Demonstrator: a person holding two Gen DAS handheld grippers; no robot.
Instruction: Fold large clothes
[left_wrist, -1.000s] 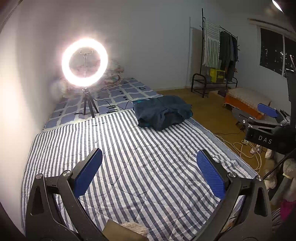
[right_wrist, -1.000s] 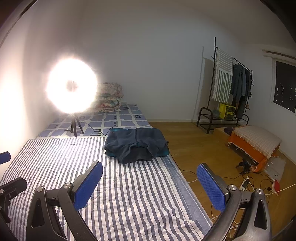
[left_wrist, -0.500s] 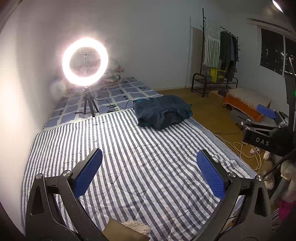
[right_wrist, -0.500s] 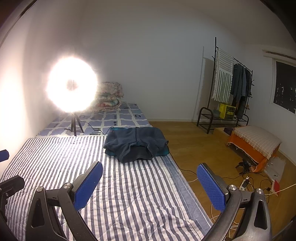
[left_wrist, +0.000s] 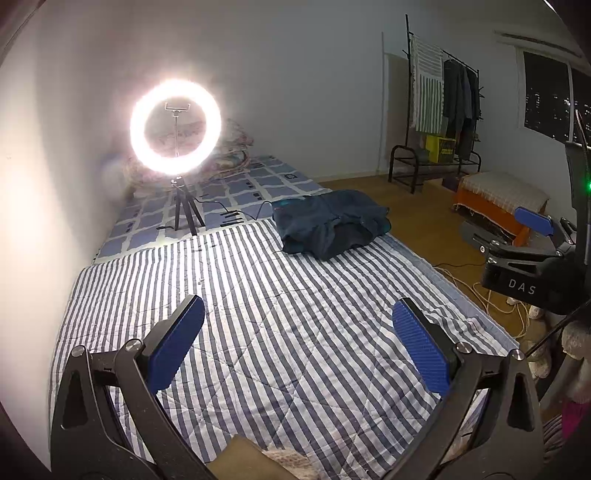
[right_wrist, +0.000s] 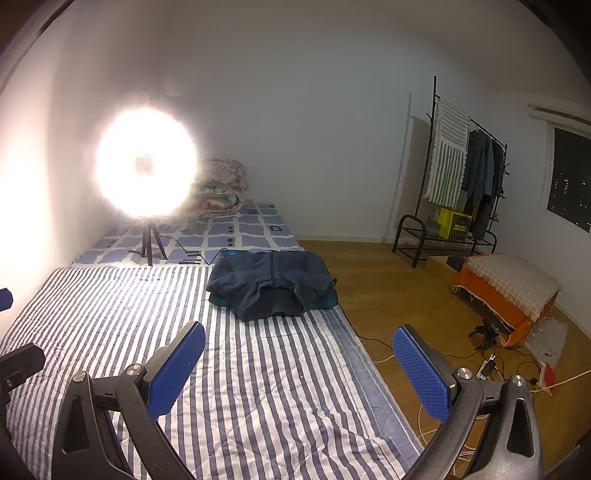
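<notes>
A dark navy garment (left_wrist: 330, 223) lies folded in a pile at the far right edge of the blue-and-white striped quilt (left_wrist: 258, 314). It also shows in the right wrist view (right_wrist: 271, 288), on the same quilt (right_wrist: 240, 369). My left gripper (left_wrist: 297, 343) is open and empty, held above the near part of the quilt. My right gripper (right_wrist: 299, 365) is open and empty, well short of the garment. The right gripper's body also shows at the right edge of the left wrist view (left_wrist: 524, 251).
A lit ring light on a tripod (left_wrist: 176, 129) stands at the far left on a blue patterned mattress (left_wrist: 236, 192). A clothes rack (right_wrist: 461, 177), an orange low bed (right_wrist: 506, 288) and cables (right_wrist: 491, 365) are on the wooden floor to the right.
Both grippers have shifted slightly; the views have barely drifted. The garment has not moved.
</notes>
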